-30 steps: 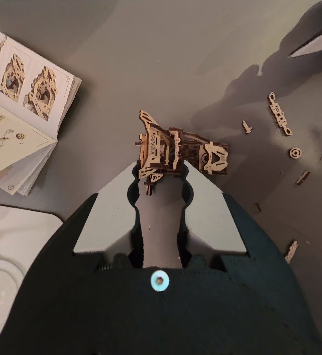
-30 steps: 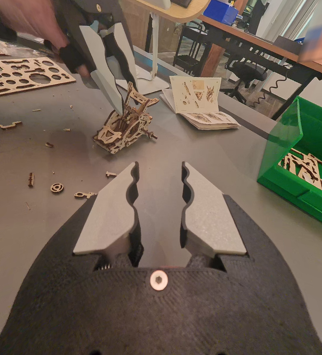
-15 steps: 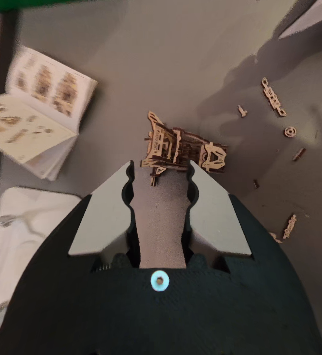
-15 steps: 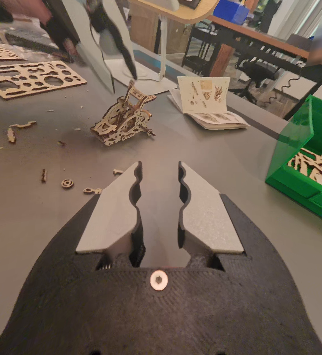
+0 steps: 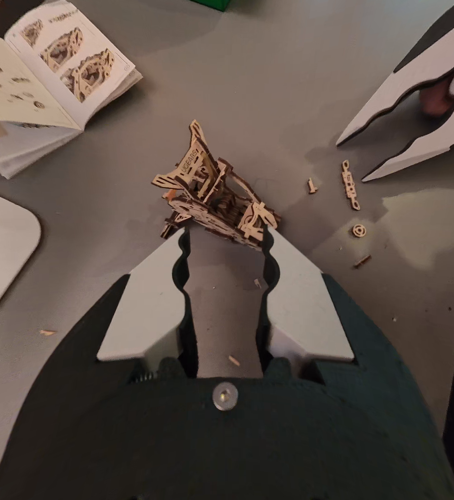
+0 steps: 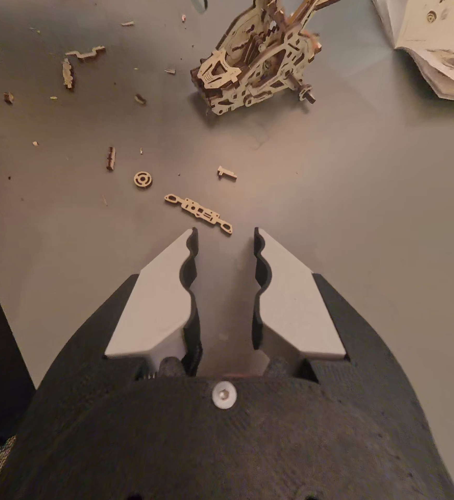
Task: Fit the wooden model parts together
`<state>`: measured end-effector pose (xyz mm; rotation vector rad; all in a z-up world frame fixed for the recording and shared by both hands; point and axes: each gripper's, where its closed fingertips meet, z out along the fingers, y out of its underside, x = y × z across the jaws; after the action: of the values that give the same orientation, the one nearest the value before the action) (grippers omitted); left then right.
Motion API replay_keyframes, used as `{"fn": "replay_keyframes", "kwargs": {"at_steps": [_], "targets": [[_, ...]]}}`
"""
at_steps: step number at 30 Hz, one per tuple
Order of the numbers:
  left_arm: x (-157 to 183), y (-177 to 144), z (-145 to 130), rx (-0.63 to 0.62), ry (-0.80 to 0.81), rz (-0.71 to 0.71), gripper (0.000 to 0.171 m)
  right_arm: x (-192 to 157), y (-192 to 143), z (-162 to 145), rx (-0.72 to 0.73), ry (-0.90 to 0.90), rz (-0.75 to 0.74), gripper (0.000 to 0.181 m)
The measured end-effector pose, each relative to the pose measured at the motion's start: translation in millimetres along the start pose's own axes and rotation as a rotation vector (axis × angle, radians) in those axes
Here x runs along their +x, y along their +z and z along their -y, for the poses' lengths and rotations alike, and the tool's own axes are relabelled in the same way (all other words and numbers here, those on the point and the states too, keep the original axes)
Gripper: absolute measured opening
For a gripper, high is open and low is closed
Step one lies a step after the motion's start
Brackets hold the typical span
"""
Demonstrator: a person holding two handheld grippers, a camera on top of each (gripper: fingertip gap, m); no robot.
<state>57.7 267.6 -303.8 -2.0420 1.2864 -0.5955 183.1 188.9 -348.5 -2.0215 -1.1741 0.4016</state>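
My right gripper [image 6: 223, 232] has its fingers apart and empty; the slotted wooden link strip [image 6: 198, 213] lies on the bench just off them at 11 o'clock, long axis running 10-to-4. My left gripper [image 5: 226, 234], fingers apart, sits at the wooden model [image 5: 215, 194].

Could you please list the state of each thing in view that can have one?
Left gripper: open, empty.
Right gripper: open, empty.
Model: partly built, resting tilted on the table.
Booklet: lying open.
Strip part: loose, flat.
Ring part: loose, flat.
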Motion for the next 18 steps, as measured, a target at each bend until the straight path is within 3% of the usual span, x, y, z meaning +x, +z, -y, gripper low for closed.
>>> {"fn": "replay_keyframes", "kwargs": {"at_steps": [4, 9, 18], "targets": [[-2, 15, -3, -0.013, -0.101, 0.026, 0.048, -2, 4, 2, -0.008, 0.014, 0.042, 0.033], [-4, 22, -3, -0.008, -0.221, -0.027, 0.018, -3, 4, 2, -0.006, 0.015, 0.048, 0.03], [-3, 24, 0, -0.032, -0.171, -0.101, 0.008, -4, 4, 2, -0.007, 0.018, 0.059, 0.027]]}}
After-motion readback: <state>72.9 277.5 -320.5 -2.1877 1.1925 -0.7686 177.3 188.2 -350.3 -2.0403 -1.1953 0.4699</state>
